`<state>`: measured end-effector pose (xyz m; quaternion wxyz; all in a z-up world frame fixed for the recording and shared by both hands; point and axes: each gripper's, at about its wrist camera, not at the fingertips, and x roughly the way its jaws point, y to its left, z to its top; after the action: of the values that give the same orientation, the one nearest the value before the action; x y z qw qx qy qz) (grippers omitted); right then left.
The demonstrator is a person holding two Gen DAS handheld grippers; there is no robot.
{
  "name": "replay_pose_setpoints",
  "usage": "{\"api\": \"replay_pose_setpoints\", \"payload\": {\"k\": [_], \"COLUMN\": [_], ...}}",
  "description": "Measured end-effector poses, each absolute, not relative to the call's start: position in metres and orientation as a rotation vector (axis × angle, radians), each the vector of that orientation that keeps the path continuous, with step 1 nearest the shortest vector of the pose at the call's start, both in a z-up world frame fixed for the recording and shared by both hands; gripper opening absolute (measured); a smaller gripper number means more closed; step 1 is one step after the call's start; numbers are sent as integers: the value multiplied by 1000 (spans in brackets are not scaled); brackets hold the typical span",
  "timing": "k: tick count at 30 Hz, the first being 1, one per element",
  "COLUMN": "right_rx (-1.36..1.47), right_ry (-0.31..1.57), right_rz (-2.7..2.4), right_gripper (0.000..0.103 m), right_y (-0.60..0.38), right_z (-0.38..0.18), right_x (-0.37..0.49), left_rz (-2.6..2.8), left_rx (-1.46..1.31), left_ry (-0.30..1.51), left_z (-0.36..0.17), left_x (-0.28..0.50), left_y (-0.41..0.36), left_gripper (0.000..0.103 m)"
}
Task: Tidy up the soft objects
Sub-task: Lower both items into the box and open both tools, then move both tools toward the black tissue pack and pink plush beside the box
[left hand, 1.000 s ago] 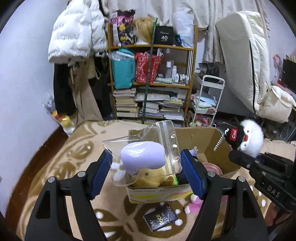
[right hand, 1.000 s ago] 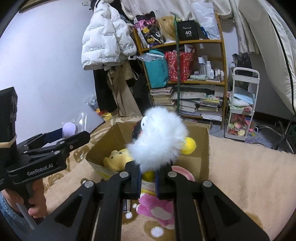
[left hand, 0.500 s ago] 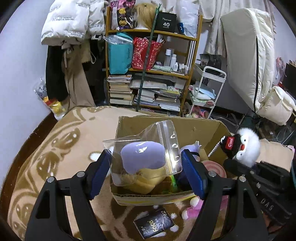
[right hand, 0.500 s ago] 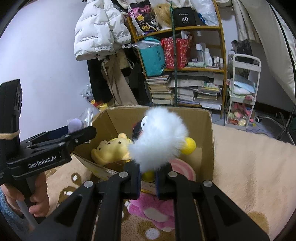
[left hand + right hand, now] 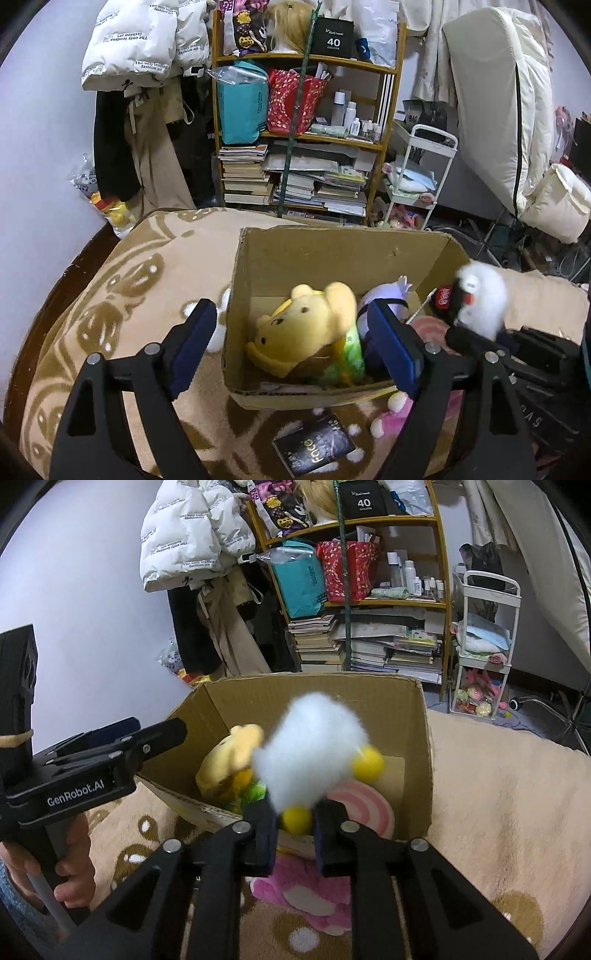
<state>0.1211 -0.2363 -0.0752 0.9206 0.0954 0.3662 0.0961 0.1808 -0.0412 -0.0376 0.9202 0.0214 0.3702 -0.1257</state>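
A cardboard box (image 5: 332, 251) (image 5: 317, 698) sits on the tan blanket and holds a yellow bear plush (image 5: 306, 332) (image 5: 225, 764), a purple plush (image 5: 384, 295) and a pink-striped round plush (image 5: 362, 805). My left gripper (image 5: 291, 347) is open and empty over the box's front left part. My right gripper (image 5: 295, 821) is shut on the white fluffy plush (image 5: 314, 753) (image 5: 480, 299) by its yellow foot, holding it over the box.
A pink plush (image 5: 306, 890) (image 5: 391, 417) and a black booklet (image 5: 314, 446) lie on the blanket in front of the box. A crowded bookshelf (image 5: 306, 140), a white cart (image 5: 417, 177) and hanging coats (image 5: 136, 92) stand behind.
The clear bag with the purple plush has left my left gripper, whose jaws now stand empty and apart over the box. The white plush has moved lower and closer to the box.
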Motion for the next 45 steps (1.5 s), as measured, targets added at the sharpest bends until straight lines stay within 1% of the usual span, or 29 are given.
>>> {"api": "replay_pose_setpoints", "payload": {"k": [2,5,7,8,10,12,14,17,18,20,24,29,45], "right_rx": [207,216,225,231,242,246,249,253,251,242,224,239,180], "right_ry": [747,738,732,730,723,724,727,724,723,722,731,746,808], "right_rz": [190,178,163,158,148,142,137,139,139,138,132,121,87], "right_gripper": [30,36,43,50,57,61,73,84,88,93,99,103,103], "right_y": [-238,-240,-243,-245,-247,-248,-249,-248,-247,-244,-241,-241,-227], "right_z": [-73,-71,-69,-68,-66,-64,-63,-60,-60,-58,-57,-60,-74], "right_x": [118,114,111,109,106,102,97,89,87,82,73,57,44], "left_rz": [-248,-241,-229,-221,-215,-212,-211,-205,-201,-197,-189,-181,-160], "left_rx": [49,41,53,67,81,81,77,80,84,88,81,73,35], "left_ry": [765,766,750,745,747,752,761,759,756,753,773,809,928], "left_z": [-37,-33,-30,-29,-28,-26,-26,-23,-21,-20,-20,-21,-43], "left_x": [179,176,172,169,165,160,155,145,142,135,124,116,99], "left_y": [-40,-35,-34,-34,-33,-31,-29,-26,-26,-25,-22,-17,0], "left_gripper": [83,88,89,89,90,90,91,93,96,98,99,99,99]}}
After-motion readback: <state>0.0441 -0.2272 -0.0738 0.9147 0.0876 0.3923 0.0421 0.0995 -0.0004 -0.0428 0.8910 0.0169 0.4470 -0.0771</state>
